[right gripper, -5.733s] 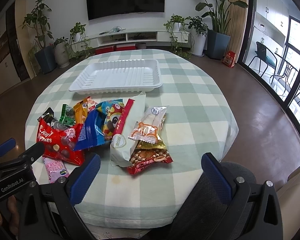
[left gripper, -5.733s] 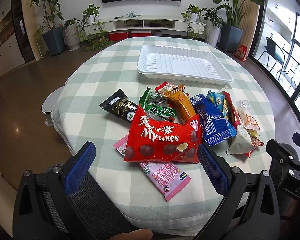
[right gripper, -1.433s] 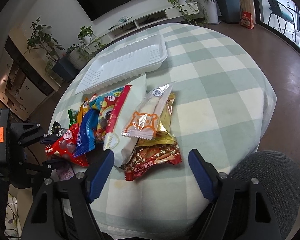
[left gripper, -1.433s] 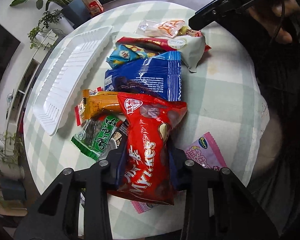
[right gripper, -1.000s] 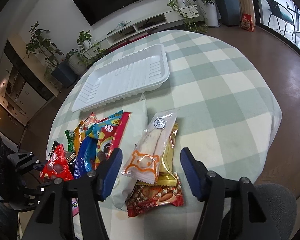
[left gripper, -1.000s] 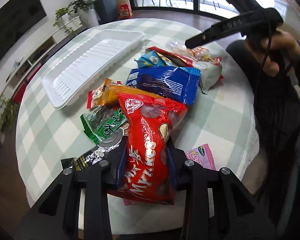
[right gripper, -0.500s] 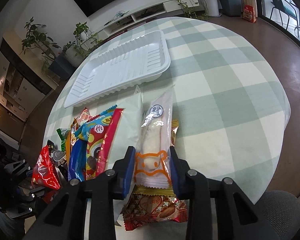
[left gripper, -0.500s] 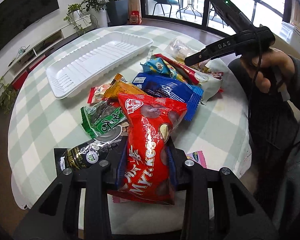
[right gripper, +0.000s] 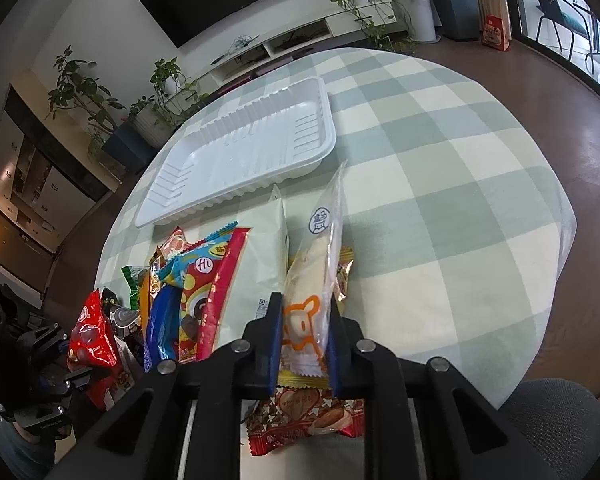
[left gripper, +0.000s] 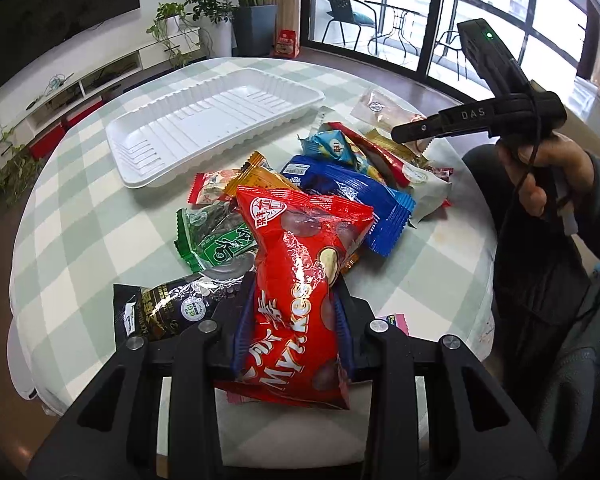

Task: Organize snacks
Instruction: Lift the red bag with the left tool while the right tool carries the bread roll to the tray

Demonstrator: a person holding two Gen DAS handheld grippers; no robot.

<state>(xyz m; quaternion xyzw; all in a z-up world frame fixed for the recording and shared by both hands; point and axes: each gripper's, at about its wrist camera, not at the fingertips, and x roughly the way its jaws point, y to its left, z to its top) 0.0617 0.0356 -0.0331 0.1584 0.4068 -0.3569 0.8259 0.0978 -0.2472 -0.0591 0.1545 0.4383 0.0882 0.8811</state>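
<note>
Left tool [left gripper: 294, 320], blue-padded, pinched tight on the lower half of a glossy red bag of chocolate balls [left gripper: 300, 276], the bag's top rising toward 12 o'clock above the snack heap. At 9 o'clock of that bag, a black foil packet [left gripper: 162, 308]; at 11 o'clock, a green seaweed packet [left gripper: 216, 240]; at 1 o'clock, a blue crinkled wrapper [left gripper: 348, 196] lying partly under the red bag's upper edge.

Right tool [right gripper: 302, 332], fingers drawn in against a clear, long pastry wrapper printed with an orange animal outline [right gripper: 314, 280], gripped near its lower end; the wrapper points toward 12 o'clock. Beneath it, a gold-edged packet and a red nut-bar wrapper [right gripper: 308, 420] at 6 o'clock. Just beside it at 9 o'clock, a pale green pillow pack [right gripper: 260, 264], then a red-and-blue cartoon-printed packet [right gripper: 204, 300].

White ribbed plastic tray [right gripper: 236, 160], shallow and rectangular, at 11 o'clock of the right tool, apart from the heap, resting on the round green-and-cream checked tabletop [right gripper: 440, 208].
</note>
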